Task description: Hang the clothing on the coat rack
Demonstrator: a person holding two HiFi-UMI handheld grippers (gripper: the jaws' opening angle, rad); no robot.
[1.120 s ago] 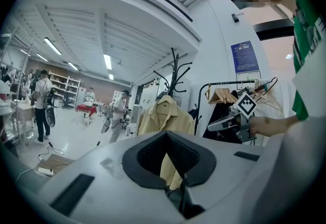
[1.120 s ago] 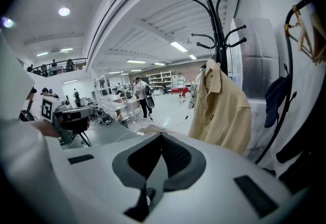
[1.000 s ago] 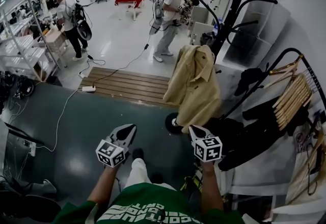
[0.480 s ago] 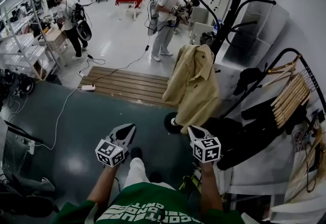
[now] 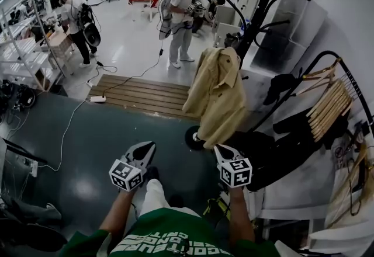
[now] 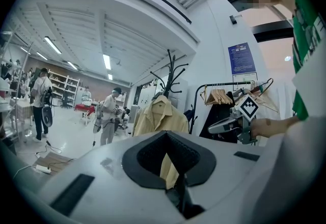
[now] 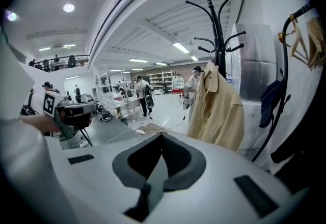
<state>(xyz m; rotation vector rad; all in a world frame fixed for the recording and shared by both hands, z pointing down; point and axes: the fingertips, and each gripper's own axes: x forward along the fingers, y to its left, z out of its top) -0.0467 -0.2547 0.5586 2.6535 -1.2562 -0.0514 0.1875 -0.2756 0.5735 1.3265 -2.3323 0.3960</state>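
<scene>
You are holding both grippers out low in front of you. The left gripper (image 5: 145, 147) and the right gripper (image 5: 220, 149) are each keeping their jaws pressed together, with nothing between them. The tan shirt (image 5: 217, 95) is hanging on the black coat rack (image 5: 258, 11), just beyond the right gripper and not touching it.
</scene>
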